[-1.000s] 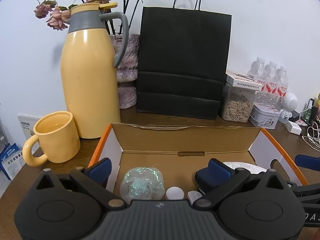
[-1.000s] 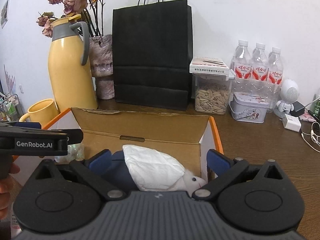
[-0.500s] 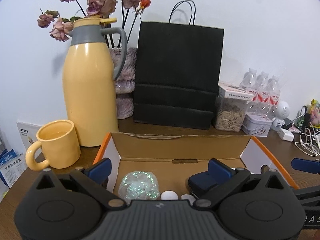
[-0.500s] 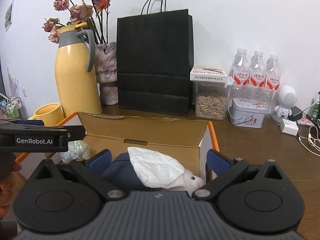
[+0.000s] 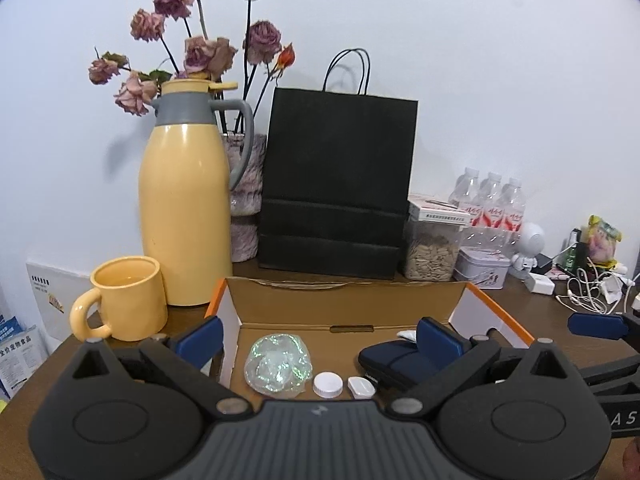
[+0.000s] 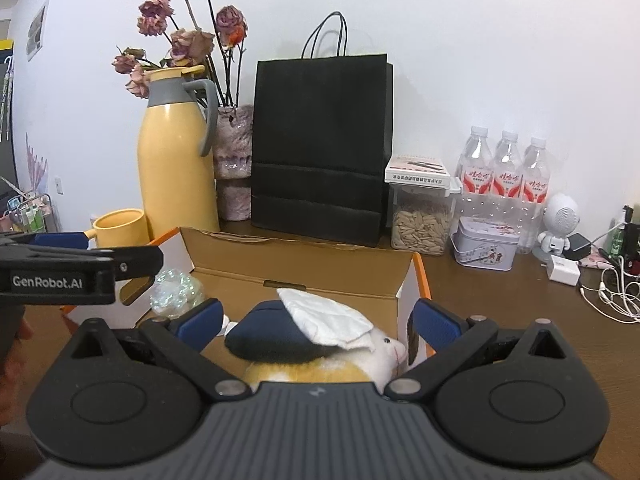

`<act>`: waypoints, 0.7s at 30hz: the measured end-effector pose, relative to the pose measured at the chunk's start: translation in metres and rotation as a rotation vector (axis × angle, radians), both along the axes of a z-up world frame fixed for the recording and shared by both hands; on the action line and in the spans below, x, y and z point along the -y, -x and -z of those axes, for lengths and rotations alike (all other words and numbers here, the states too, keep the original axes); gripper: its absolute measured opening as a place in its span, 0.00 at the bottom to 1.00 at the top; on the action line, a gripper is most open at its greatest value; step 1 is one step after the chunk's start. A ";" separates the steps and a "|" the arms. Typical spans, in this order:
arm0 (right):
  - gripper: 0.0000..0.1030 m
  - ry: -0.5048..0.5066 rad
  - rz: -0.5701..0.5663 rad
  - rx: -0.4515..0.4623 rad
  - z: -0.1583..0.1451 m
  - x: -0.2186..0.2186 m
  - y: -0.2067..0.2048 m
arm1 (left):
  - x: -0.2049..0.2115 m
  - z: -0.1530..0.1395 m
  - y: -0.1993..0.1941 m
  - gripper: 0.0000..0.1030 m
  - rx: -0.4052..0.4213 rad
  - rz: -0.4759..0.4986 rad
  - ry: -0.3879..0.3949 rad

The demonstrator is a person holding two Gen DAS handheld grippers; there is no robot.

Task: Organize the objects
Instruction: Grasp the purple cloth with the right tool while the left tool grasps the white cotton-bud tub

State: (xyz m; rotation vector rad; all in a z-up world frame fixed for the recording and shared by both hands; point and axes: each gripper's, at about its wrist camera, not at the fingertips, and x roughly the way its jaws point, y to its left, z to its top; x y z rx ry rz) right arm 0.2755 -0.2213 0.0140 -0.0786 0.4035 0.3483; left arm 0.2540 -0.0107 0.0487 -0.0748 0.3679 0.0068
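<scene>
**Both grippers held spread above a filled carton**

The open orange-edged cardboard box [image 5: 344,312] is set on the brown wooden table [image 6: 520,320] as the collection point. The iridescent crinkled ball [image 5: 278,364], white round cap [image 5: 328,384] and dark blue pouch [image 6: 264,336] lie inside. The left gripper [image 5: 318,336] and right gripper [image 6: 318,320] are held spread, empty, above it, judged ready for the next item.

wrist views, facing wall, sharing box [image 5: 348,304]

Setting: home or office desk against a white wall. Evidence: brown wooden tabletop [image 6: 500,320], yellow thermos [image 5: 186,216], matching mug [image 5: 128,300], dried roses [image 5: 208,54], bottled water [image 6: 506,172], charger cables [image 6: 612,288].
</scene>
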 end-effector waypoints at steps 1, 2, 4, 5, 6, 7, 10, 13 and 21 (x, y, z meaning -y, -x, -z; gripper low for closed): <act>1.00 0.000 -0.001 0.004 0.000 0.000 0.005 | 0.000 0.000 0.005 1.00 0.003 0.006 0.000; 1.00 -0.001 -0.001 0.008 0.000 0.001 0.009 | 0.001 0.001 0.009 1.00 0.005 0.011 0.002; 1.00 -0.003 -0.004 0.017 0.001 0.001 0.019 | 0.000 0.004 0.019 1.00 0.004 0.010 0.005; 1.00 -0.002 -0.007 0.021 0.002 0.001 0.024 | 0.000 0.006 0.023 1.00 0.002 0.009 0.005; 1.00 0.001 -0.009 0.025 0.003 0.001 0.028 | -0.001 0.008 0.027 1.00 0.000 0.005 0.004; 1.00 0.003 -0.011 0.028 0.004 0.001 0.034 | -0.001 0.009 0.032 1.00 -0.002 0.002 0.003; 1.00 -0.004 -0.013 0.026 0.007 0.002 0.048 | -0.004 0.013 0.045 1.00 -0.014 -0.003 0.007; 1.00 -0.008 -0.007 0.019 0.012 0.005 0.060 | -0.006 0.017 0.056 1.00 -0.026 -0.011 0.010; 1.00 0.002 0.000 -0.015 0.028 0.011 0.092 | -0.014 0.033 0.083 1.00 -0.094 -0.022 0.008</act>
